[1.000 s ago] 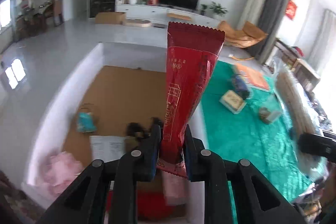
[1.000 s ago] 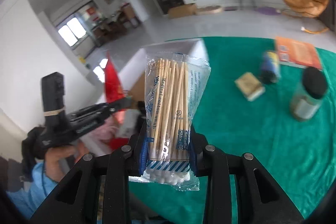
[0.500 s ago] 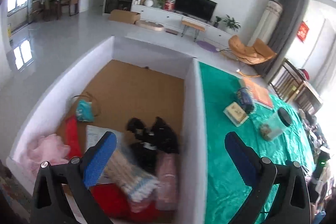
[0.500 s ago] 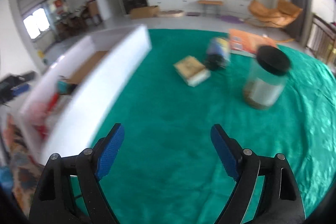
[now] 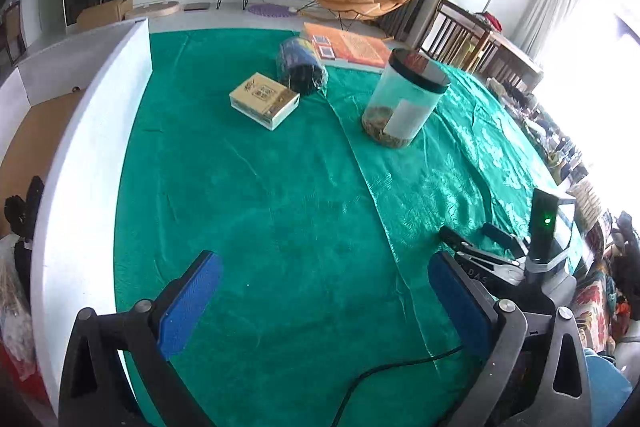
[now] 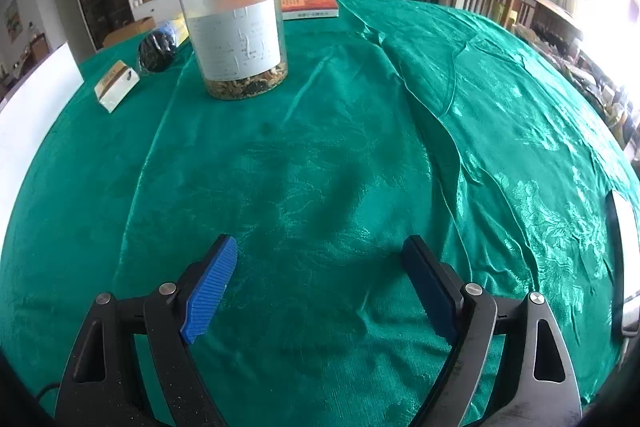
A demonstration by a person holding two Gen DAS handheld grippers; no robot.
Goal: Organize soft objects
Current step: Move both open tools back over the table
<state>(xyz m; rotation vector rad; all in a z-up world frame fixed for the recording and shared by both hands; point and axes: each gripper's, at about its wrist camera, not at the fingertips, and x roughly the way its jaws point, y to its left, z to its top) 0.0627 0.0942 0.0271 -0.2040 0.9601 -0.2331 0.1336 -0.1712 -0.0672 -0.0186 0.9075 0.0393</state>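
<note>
Both grippers, left gripper (image 5: 324, 291) and right gripper (image 6: 320, 291), gape empty over the green cloth (image 5: 280, 195); a second ago they gripped a red packet and cotton swabs. Those apparently went into the white box (image 5: 76, 163), leaving jar (image 6: 236, 27), small carton (image 5: 264, 99) and book (image 5: 348, 45).

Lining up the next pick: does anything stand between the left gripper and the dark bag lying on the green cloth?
Mostly bare green cloth. The left gripper, jaws just opened and empty, faces the dark bag; the small box lies at its near-left side, partly blocking. The jar stands clear, right.
</note>
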